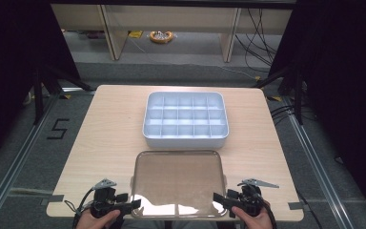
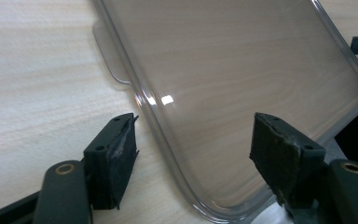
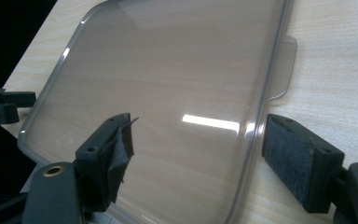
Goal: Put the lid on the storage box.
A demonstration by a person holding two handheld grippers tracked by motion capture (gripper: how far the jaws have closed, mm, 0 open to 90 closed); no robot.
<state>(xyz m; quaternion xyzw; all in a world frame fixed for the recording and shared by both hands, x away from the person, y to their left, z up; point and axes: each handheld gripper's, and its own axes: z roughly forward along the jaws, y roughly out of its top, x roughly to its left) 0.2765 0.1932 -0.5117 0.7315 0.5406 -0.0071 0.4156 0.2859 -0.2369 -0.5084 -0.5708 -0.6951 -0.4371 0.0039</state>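
At the near worktop (image 1: 100,138) edge, the transparent lid (image 1: 178,183) is lain flat and straddled at its near corners by the left hand-held gripper (image 1: 126,205) and the right hand-held gripper (image 1: 221,200), both spread, nothing yet pinched. Should one side be clamped sooner, the slick rim could be skewed or dropped. Beyond, the compartmented white box (image 1: 186,119) is set.

A pale wooden bench (image 1: 105,129) with rounded corners is seen from above. A white compartment tray (image 1: 186,138) is set on it toward the far side. Just before the tray, a clear smoky lid (image 1: 178,179) is laid flat, reaching the near edge.
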